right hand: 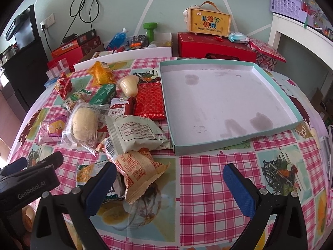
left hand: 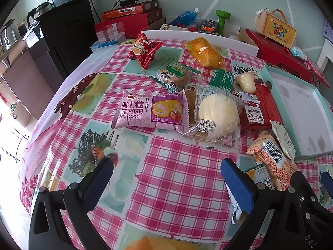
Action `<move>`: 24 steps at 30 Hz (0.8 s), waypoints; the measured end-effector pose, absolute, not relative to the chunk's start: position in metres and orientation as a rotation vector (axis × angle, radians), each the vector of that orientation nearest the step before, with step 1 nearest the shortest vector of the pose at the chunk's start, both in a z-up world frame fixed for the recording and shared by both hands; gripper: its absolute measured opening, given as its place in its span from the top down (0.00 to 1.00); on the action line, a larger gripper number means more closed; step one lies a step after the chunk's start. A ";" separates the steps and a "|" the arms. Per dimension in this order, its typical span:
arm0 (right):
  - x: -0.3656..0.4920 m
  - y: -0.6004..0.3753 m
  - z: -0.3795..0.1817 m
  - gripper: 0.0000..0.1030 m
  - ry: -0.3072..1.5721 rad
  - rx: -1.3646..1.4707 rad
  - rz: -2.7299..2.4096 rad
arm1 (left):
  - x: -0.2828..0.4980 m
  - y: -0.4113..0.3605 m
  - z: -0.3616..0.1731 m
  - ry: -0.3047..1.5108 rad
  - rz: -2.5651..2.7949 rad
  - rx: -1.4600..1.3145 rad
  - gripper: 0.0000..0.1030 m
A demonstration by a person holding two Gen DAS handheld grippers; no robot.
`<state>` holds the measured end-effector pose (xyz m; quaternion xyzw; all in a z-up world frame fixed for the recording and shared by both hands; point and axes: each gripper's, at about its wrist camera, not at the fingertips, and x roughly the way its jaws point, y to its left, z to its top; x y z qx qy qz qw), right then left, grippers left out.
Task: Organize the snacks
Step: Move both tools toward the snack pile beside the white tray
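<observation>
Snacks lie in a loose heap on the bench, left of the empty tray (right hand: 270,79). The orange packet (right hand: 138,171) is nearest: prob. light, crinkly, slippery, so take it by the puffy middle, gently. Right gripper (right hand: 169,184) and left gripper (left hand: 166,179): fingers wide apart, holding nothing. The white packet (right hand: 137,135) overlaps the orange one, and the tray wall is just beside.

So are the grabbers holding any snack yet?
No. The left gripper and right gripper are both open, with nothing between their fingers.
</observation>
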<state>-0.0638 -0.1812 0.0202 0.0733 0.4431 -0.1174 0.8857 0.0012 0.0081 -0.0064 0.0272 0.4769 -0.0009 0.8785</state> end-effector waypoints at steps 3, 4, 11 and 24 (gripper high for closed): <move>-0.064 -0.181 0.020 0.00 0.924 0.151 -0.241 | 0.001 0.008 -0.008 0.996 -0.001 0.057 0.00; -0.064 -0.181 0.020 0.00 0.924 0.151 -0.240 | 0.001 0.009 -0.008 0.996 -0.001 0.056 0.00; -0.064 -0.179 0.019 0.00 0.928 0.150 -0.234 | 0.001 0.009 -0.009 1.001 -0.004 0.057 0.00; -0.064 -0.170 0.022 0.00 0.939 0.139 -0.191 | 0.000 0.019 -0.005 1.009 0.001 0.034 0.00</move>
